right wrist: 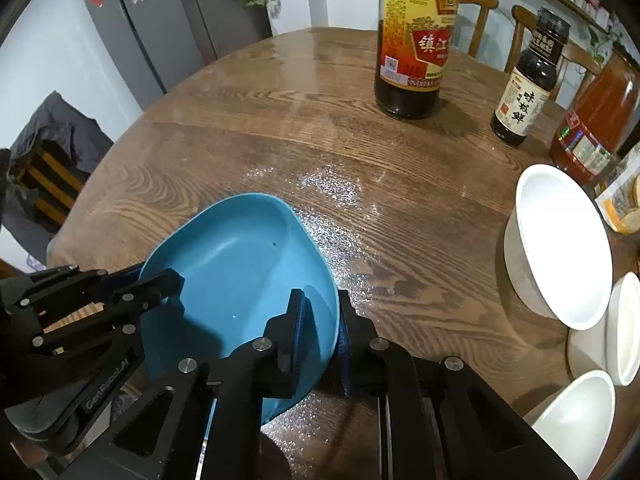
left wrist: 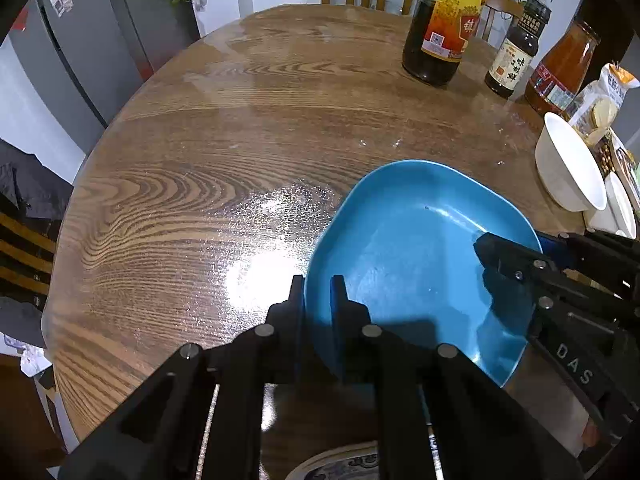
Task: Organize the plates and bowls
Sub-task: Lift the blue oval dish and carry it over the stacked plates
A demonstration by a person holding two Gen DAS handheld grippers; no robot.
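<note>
A blue plate (left wrist: 404, 248) with a raised rim is held a little above the round wooden table (left wrist: 224, 144). My left gripper (left wrist: 318, 292) is shut on the plate's left rim, one finger inside and one outside. My right gripper (right wrist: 320, 308) is shut on the plate's right rim (right wrist: 240, 264) the same way. Each gripper shows in the other's view, clamped on the opposite rim. A large white bowl (right wrist: 560, 248) stands at the right, with smaller white bowls (right wrist: 624, 328) beside it.
Three sauce bottles stand at the back right: a big dark vinegar bottle (right wrist: 416, 40), a small dark bottle (right wrist: 528, 84) and an orange-red one (right wrist: 596, 120). A snack bag (left wrist: 600, 108) lies behind the bowls. A patterned plate's edge (left wrist: 340, 464) shows below the left gripper.
</note>
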